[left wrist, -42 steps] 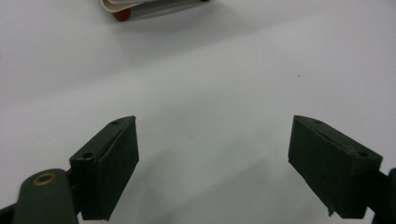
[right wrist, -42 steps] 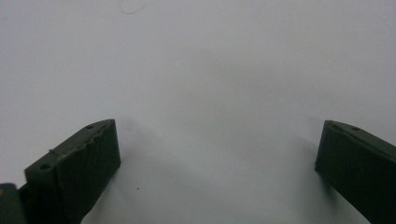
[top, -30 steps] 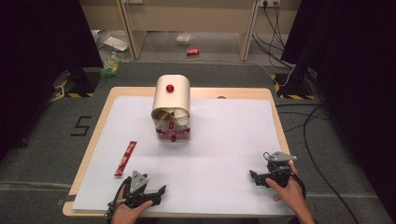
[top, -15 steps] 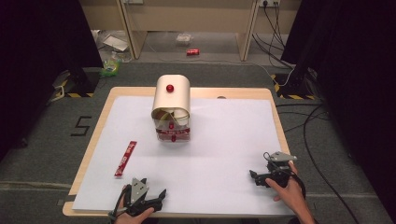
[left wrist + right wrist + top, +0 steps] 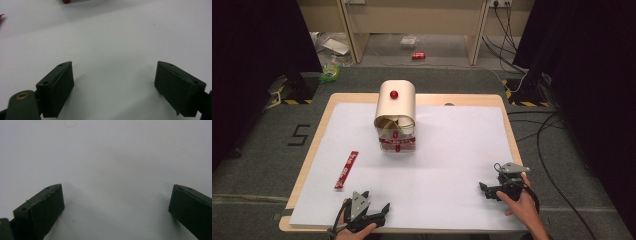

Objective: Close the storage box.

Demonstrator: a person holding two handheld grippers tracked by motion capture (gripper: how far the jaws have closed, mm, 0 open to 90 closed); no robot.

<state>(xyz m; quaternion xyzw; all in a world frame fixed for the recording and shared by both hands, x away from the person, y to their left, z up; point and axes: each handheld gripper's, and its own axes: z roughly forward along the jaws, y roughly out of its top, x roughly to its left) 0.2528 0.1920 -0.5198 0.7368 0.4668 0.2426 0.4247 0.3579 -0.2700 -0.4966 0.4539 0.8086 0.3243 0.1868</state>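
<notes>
A beige arched box with a red knob on top stands at the middle of the white sheet. Its open front faces me, with pale shapes and red trim inside. A flat red bar lies on the sheet to the left. My left gripper rests near the front left edge, open, jaws wide apart over bare sheet. My right gripper rests at the front right, also open, with nothing between its fingers.
The wooden table shows as a rim around the sheet. Cables trail on the grey floor to the right. Litter and a red can lie on the floor beyond the table. Dark curtains stand at both sides.
My left gripper has slid a little toward the near edge of the table. The right gripper, the box and the red bar have stayed put.
</notes>
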